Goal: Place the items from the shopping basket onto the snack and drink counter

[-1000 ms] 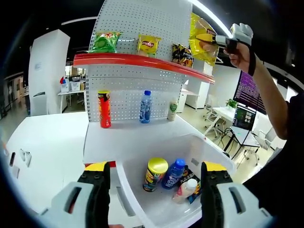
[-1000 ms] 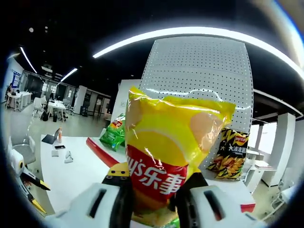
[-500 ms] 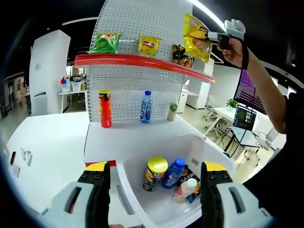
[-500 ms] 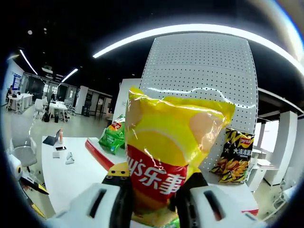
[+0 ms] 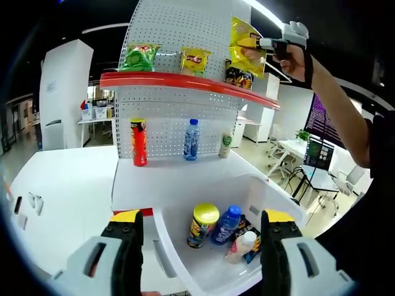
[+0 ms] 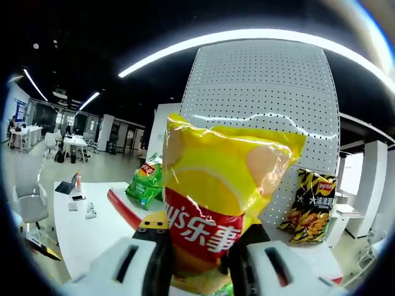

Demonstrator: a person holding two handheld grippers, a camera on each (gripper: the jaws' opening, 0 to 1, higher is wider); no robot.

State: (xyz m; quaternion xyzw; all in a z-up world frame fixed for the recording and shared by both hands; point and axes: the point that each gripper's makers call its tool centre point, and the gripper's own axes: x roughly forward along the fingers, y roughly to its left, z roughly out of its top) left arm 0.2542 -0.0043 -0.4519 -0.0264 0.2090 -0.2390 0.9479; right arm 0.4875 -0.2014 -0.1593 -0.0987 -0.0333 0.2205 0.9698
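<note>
Left gripper: grey-white jaws, yellow tips, black inner pads. Right gripper: same build. Person at right of the left gripper view: black sleeve, black wrist strap.

Yellow chip bag, red shelf, white pegboard.

Item counts, left gripper view
Four chip bags, three bottles and two cans are counted.
</note>
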